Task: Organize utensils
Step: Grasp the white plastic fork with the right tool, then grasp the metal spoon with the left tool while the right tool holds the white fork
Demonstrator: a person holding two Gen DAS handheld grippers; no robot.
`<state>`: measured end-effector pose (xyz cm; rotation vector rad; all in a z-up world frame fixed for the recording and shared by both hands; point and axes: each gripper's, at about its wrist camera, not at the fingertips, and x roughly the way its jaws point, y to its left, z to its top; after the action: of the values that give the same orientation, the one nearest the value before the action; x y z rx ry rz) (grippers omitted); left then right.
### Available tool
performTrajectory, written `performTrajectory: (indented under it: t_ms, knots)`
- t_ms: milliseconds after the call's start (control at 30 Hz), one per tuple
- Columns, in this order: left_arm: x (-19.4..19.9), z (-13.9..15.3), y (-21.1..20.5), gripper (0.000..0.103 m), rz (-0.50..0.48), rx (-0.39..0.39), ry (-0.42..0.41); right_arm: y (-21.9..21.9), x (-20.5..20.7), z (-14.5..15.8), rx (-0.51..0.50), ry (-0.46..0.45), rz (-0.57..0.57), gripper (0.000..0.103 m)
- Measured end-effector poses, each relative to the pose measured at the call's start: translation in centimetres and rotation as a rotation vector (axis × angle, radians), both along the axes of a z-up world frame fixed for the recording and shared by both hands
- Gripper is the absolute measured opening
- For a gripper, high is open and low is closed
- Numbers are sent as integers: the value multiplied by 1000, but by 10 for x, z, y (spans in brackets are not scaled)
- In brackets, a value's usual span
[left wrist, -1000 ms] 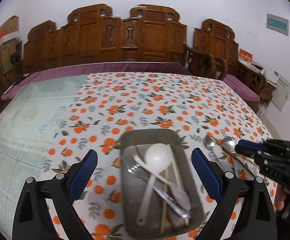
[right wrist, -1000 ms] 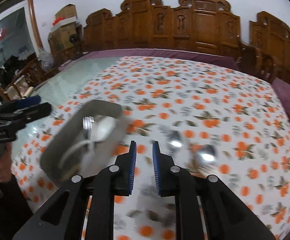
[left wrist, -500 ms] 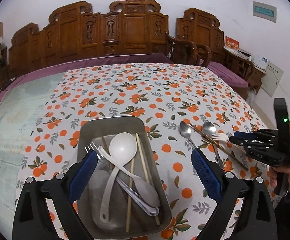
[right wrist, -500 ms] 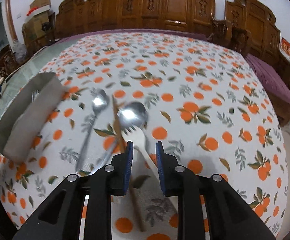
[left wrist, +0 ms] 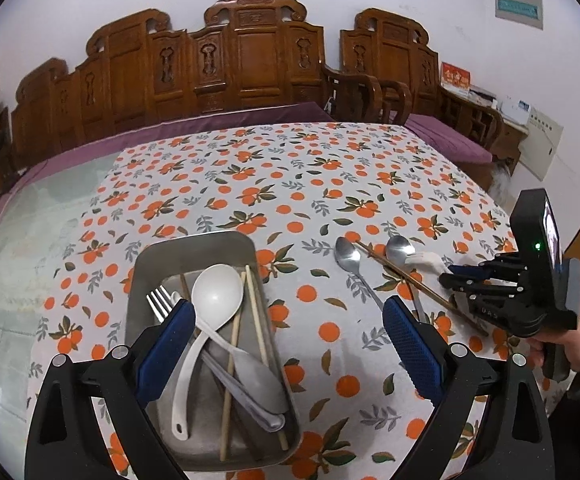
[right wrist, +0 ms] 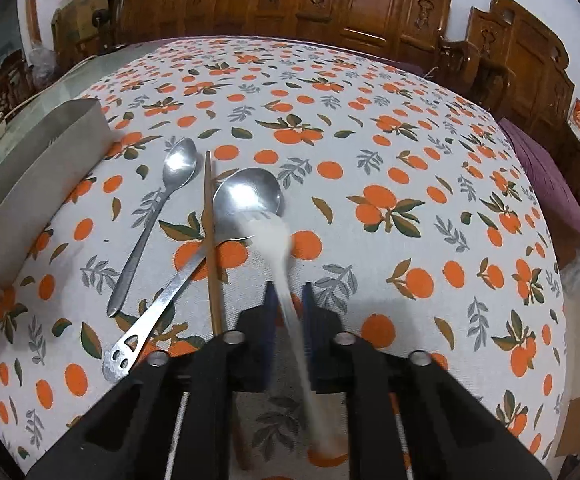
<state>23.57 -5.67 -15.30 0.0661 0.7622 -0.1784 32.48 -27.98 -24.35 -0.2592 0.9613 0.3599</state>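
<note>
Two claws work over a tabletop [left wrist: 330,168] spread with an orange-printed cloth. The right claw [right wrist: 288,292] has just been closing, and its jaws now pinch the handle of a white plastic fork [right wrist: 274,236], whose blurred tines overlap the bowl of the large metal spoon [right wrist: 248,196]. That spoon's handle runs toward the near edge of the tabletop and crosses under a brown chopstick [right wrist: 212,240], which lies lengthwise beside the fork. A smaller metal spoon [right wrist: 178,164] lies just left of the chopstick, apart from the rest, its bowl toward the far edge.

The left claw [left wrist: 286,344] hangs with its jaws spread wide and nothing between the pads, above the right wall of a metal tray [left wrist: 146,260] that sits toward the near left part of the cloth. Inside the tray lie a white ladle [left wrist: 218,292], a metal fork [left wrist: 158,302], pale chopsticks [left wrist: 256,304] and more cutlery beneath them. A hand [left wrist: 562,344] holds the right claw's grip at the right edge of the left wrist view. Carved wooden chairs [left wrist: 250,60] line the wall beyond the far edge.
</note>
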Motion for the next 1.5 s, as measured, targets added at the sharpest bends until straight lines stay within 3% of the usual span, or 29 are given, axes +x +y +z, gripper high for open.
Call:
performTrajectory:
  t_ms: [200, 567, 733, 800, 900, 1067, 1433, 1500]
  knots:
    - [9, -7, -32, 91, -21, 43, 20, -22, 7, 13, 99, -4, -43, 4]
    - [54, -37, -83, 91, -42, 15, 94, -48, 11, 13, 202, 13, -81, 4]
    - [78, -43, -90, 76, -31, 19, 108, -51, 12, 17, 249, 14, -79, 4]
    - [93, -48, -87, 66, -15, 6, 135, -49, 12, 18, 258, 16, -72, 4]
    - [111, -55, -80, 63, 19, -19, 164, -47, 13, 18, 266, 21, -65, 4]
    - [130, -72, -75, 45, 42, -52, 241, -45, 13, 19, 279, 24, -57, 4]
    - [145, -88, -77, 31, 52, -25, 275, -46, 13, 18, 299, 36, -56, 4]
    - [146, -88, -79, 18, 49, -20, 272, -46, 13, 18, 302, 38, -56, 4]
